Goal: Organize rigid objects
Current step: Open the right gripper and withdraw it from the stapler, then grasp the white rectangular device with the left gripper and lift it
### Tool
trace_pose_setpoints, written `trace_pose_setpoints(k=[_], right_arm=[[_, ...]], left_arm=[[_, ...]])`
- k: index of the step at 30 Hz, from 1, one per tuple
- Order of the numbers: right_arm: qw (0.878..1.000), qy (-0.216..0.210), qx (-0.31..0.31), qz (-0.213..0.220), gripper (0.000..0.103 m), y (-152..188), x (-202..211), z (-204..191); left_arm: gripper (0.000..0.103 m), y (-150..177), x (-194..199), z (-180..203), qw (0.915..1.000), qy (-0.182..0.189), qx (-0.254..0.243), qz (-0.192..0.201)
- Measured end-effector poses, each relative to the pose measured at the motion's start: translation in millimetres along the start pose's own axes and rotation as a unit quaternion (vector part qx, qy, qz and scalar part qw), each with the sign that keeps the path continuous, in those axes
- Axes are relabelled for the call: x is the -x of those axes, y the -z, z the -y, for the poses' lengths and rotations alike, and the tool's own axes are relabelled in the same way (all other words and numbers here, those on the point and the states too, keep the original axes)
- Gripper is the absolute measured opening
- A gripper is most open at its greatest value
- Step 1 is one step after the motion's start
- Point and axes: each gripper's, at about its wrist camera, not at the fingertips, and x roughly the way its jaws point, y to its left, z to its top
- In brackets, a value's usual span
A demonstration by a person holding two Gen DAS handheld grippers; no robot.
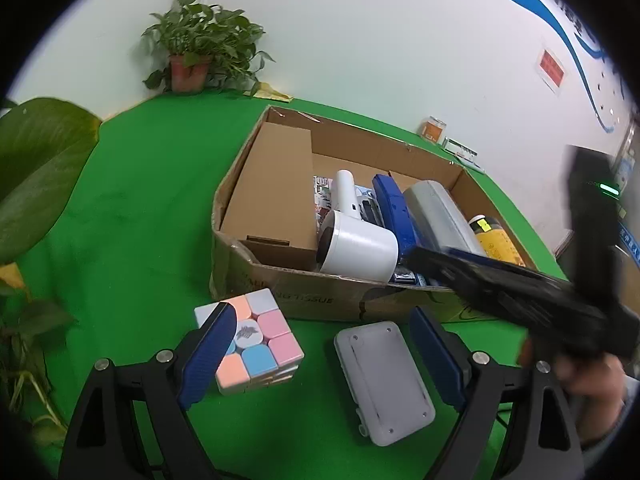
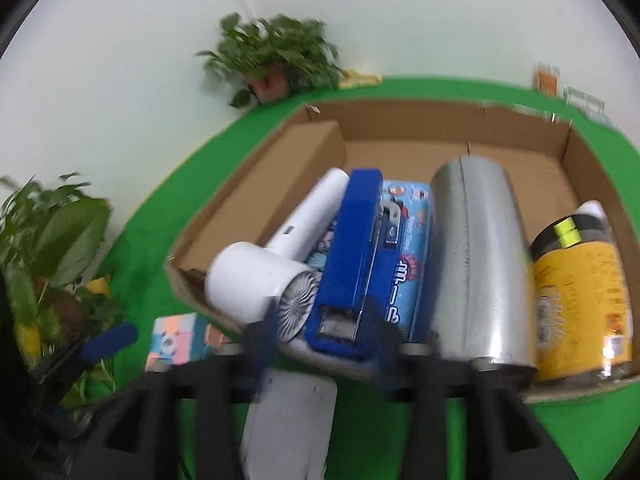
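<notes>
My left gripper (image 1: 320, 360) hangs spread wide over the green felt table (image 1: 132, 216), empty. Pastel puzzle cube (image 1: 256, 344) beside its left finger; flat grey plastic case (image 1: 384, 380) between the fingers. My right gripper (image 2: 320, 332) is blurred at the brown cardboard box (image 2: 440, 120), straddling the blue stapler (image 2: 352, 260); grip unclear.

A cube (image 1: 250, 344) and a flat case (image 1: 384, 380) lie side by side on the surface (image 1: 132, 216), before the box (image 1: 280, 292) holding a hairdryer (image 1: 356, 240), stapler (image 2: 352, 264), cylinder (image 2: 480, 264) and jar (image 2: 576, 300).
</notes>
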Motion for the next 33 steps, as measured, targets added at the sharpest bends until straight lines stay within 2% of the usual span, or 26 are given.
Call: trace_pose_setpoints(k=[1,3,4,5,6,8,10,12,15,20,21,22,24,26,29,33], right_arm=[[1.0,0.011,0.011,0.023,0.096,9.3,15.2,0.7],[0.996,0.049,0.03,0.067,0.097,30.4,42.4,4.2],[0.995,0.056,0.039,0.077,0.101,42.8,52.2,5.3],[0.995,0.049,0.048,0.077,0.102,58.4,58.7,9.1],[0.995,0.049,0.05,0.074,0.102,68.1,61.9,13.3],[0.995,0.058,0.05,0.056,0.102,89.0,63.0,19.7],[0.998,0.033,0.049,0.021,0.101,105.7,56.8,20.9],[0.998,0.003,0.058,0.0,0.1,117.4,52.7,14.9],[0.997,-0.031,0.063,-0.014,0.1,126.0,48.2,4.3],[0.995,-0.084,0.033,-0.053,0.1,122.5,23.7,0.3],[0.993,-0.095,0.029,-0.06,0.099,122.0,18.6,0.6],[0.992,-0.102,0.024,-0.065,0.099,121.5,14.0,0.1],[0.992,-0.108,0.017,-0.07,0.098,119.5,9.2,-2.0],[0.991,-0.108,0.023,-0.07,0.096,117.6,5.8,-5.3],[0.992,-0.102,0.027,-0.075,0.089,118.0,3.2,-5.4],[0.993,-0.079,0.024,-0.084,0.084,127.6,13.0,-6.9]], left_arm=[[0.09,0.3,-2.8,0.6,1.0,0.004,-0.005,-0.005],[0.09,4.0,-10.6,0.1,0.999,0.034,-0.009,-0.026],[0.09,6.7,-13.1,-0.4,0.9988,0.037,-0.005,-0.033],[0.089,9.2,-17.8,-2.4,0.9982,0.038,0.004,-0.046],[0.09,11.3,-16.8,-3.4,0.9985,0.042,0.004,-0.034],[0.09,12.2,-17.5,-2.9,0.9981,0.05,0.005,-0.035],[0.09,11.5,-20.1,1.6,0.9973,0.057,0.001,-0.046],[0.09,9.4,-22.3,10.5,0.9942,0.084,-0.006,-0.067],[0.09,14.7,-28.0,18.9,0.9858,0.131,0.017,-0.105],[0.089,33.2,-55.2,19.8,0.9758,0.127,0.052,-0.17],[0.088,37.1,-68.0,16.0,0.9695,0.137,0.071,-0.19],[0.08,39.1,-74.7,13.2,0.9659,0.143,0.083,-0.199],[0.078,36.1,-76.8,12.1,0.9664,0.148,0.093,-0.188],[0.069,36.0,-79.8,15.2,0.9643,0.15,0.093,-0.197],[0.061,43.1,-82.6,29.1,0.9612,0.164,0.074,-0.209],[0.058,54.7,-81.8,52.7,0.9542,0.189,0.064,-0.223]])
